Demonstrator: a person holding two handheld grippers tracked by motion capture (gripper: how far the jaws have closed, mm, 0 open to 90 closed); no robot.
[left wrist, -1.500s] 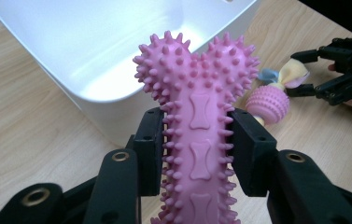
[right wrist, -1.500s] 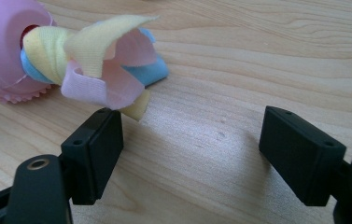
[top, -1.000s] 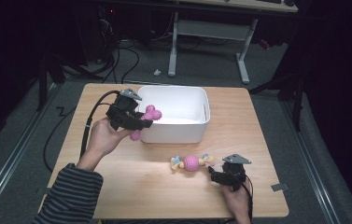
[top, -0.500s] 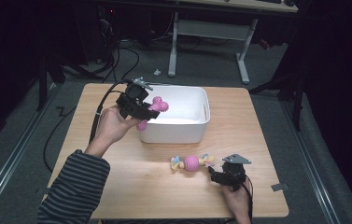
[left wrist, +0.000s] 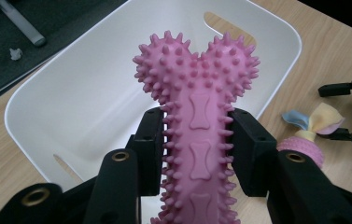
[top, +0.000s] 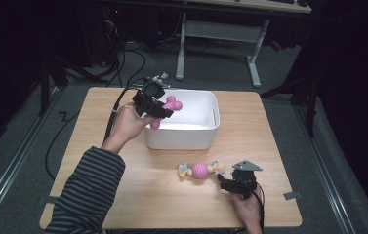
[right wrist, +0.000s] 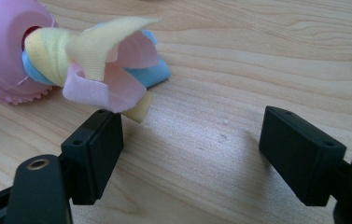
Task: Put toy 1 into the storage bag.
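Note:
A pink spiky bone toy [left wrist: 197,121] is clamped by its shaft between the pads of my left gripper [left wrist: 197,149], which is shut on it. In the high view that left gripper [top: 159,109] holds the pink bone [top: 171,105] over the left rim of the white bin [top: 191,139]. My right gripper [right wrist: 190,149] stands open low over the table, nothing between its pads. Just ahead of its left pad lies a pink ball toy with pastel cloth ends [right wrist: 94,60]. From above, the ball toy [top: 200,169] rests left of the right gripper [top: 228,184].
The white bin's inside [left wrist: 85,107] looks bare, with slot handles at its ends. The wooden table [top: 98,146] ends close behind the right hand. A black cable [top: 113,114] trails off the left gripper over the table's left side. A desk frame [top: 215,44] stands on the floor beyond.
My left hand has carried the pink bone up and to the right, from beside the bin's left wall to above its rim. The right gripper and the ball toy have not moved.

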